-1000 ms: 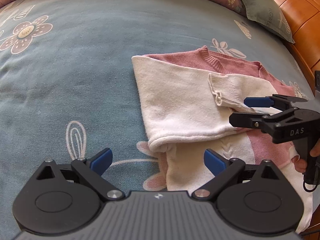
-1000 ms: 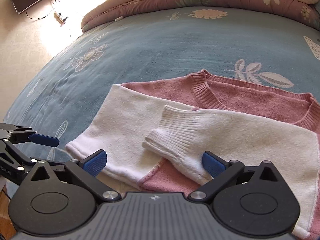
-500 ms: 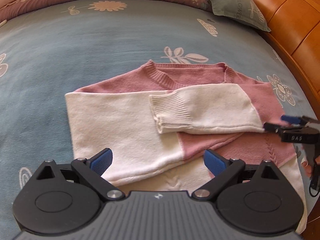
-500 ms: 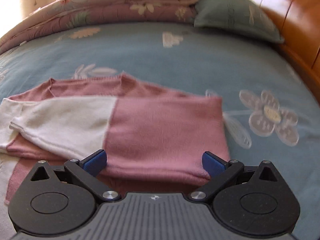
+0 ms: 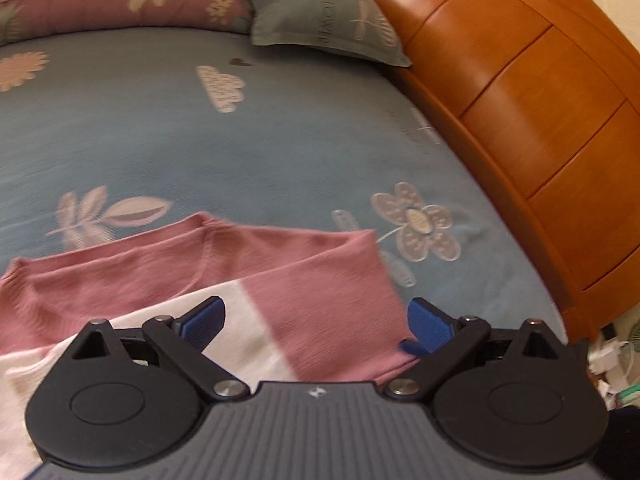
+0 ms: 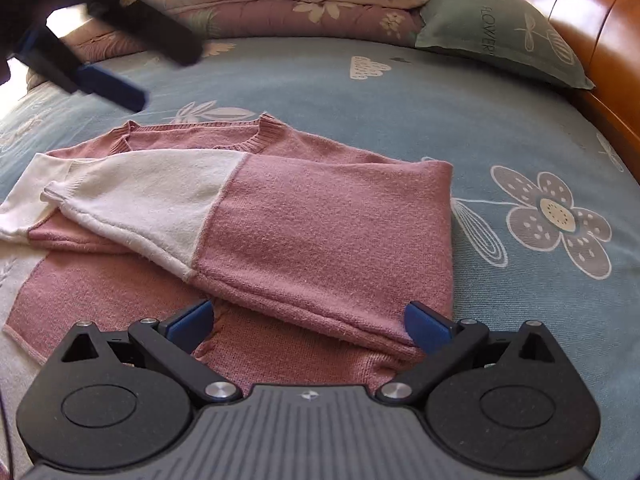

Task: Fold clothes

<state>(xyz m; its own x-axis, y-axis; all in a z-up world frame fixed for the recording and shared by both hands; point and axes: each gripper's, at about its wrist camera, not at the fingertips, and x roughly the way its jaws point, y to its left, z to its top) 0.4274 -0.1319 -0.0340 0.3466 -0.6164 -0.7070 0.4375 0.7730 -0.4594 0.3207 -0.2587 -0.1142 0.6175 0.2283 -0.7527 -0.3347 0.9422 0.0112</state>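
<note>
swinging right across the bed [image 6: 400, 92], both grippers, left [image 5: 316, 322] and right [image 6: 308, 324], gaping wide and gripping nothing, now closing on the sleeve-folded pink-and-white sweater's [image 6: 320, 216] right edge.

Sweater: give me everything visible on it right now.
The sweater is a soft knit, pink with cream sleeve ends and a ribbed round neck at the far edge. It lies flat on the blue floral bedspread, both sleeves folded across the chest, the right one on top. The hem is hidden under the right gripper, whose jaws stand open over it. Nothing grips it.
</note>
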